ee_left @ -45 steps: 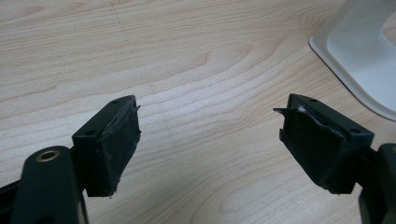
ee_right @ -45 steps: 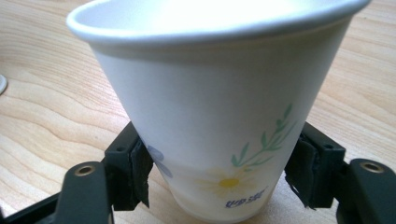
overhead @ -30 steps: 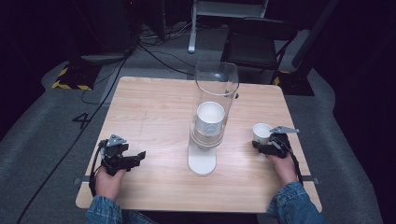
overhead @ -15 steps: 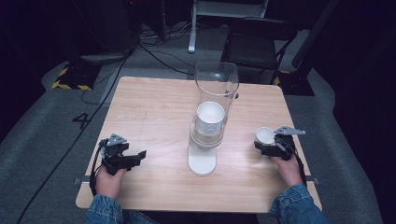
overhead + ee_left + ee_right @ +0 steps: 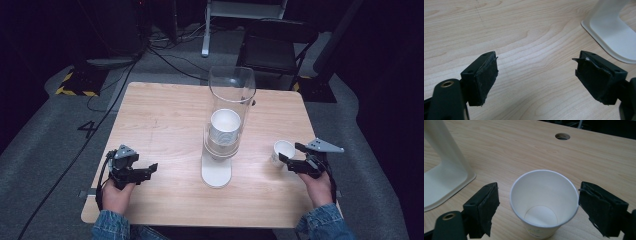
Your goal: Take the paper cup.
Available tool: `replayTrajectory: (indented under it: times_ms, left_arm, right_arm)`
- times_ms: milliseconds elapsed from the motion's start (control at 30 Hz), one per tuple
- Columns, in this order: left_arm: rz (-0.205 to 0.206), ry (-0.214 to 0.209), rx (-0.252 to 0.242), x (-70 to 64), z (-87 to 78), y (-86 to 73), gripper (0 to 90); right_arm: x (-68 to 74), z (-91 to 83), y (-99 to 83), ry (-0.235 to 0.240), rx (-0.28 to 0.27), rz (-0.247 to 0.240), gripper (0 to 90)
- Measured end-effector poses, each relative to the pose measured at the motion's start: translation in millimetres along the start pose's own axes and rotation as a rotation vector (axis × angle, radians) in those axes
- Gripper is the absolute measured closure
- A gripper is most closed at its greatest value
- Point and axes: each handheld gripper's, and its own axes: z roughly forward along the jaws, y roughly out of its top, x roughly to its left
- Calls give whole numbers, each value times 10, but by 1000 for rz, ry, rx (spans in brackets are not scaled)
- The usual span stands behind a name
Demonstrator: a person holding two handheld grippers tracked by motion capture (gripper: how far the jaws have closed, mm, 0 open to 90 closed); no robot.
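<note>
Looking down on a wooden table point(image 5: 165, 115) with a clear cup dispenser point(image 5: 227, 125) standing at its middle on a white base point(image 5: 216, 172). Resting at the near left, the left gripper point(image 5: 145, 171), jaws spread wide over bare wood, holding nothing. Sitting upright at the near right, a white paper cup point(image 5: 283, 151), empty. Flanking that cup, the right gripper point(image 5: 292, 156), jaws apart, one touching or nearly touching the rim.
</note>
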Motion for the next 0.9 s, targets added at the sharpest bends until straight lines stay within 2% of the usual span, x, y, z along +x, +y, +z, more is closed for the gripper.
replayTrajectory:
  times_ms: [33,267,300,400,533,567,667,700,767,800,833,900]
  left_arm:
    - [10,-5,-3,-17,-25,-9,176]
    - [30,-34,-3,-89,-66,-29,172]
    - [32,-41,-9,-117,-69,-30,172]
    - [49,-59,-11,-174,-85,-26,171]
    - [61,-80,-23,-232,-111,-28,171]
    - [67,-87,-24,-247,-115,-32,171]
    - [69,-92,-20,-253,-110,-29,171]
    - [64,-89,-22,-251,-101,-31,171]
    - [60,-88,-20,-243,-99,-36,171]
    - [60,-88,-20,-243,-99,-36,171]
    - [60,-84,-22,-225,-103,-38,171]
    - [51,-84,-20,-218,-102,-41,171]
  right_arm:
    - [60,-76,6,15,-16,-17,169]
    - [245,-257,3,61,-39,-49,172]
    - [330,-309,-14,87,-45,-70,174]
    - [445,-354,-44,130,-51,-95,175]
    - [552,-369,-70,167,-53,-124,186]
    - [641,-359,-89,208,-49,-148,189]
    - [718,-330,-107,232,-43,-167,196]
    - [812,-282,-115,263,-31,-194,200]
    - [872,-250,-118,291,-22,-205,200]
    - [872,-250,-118,291,-22,-205,200]
    - [921,-236,-119,294,-13,-230,204]
    - [932,-226,-125,302,-13,-229,204]
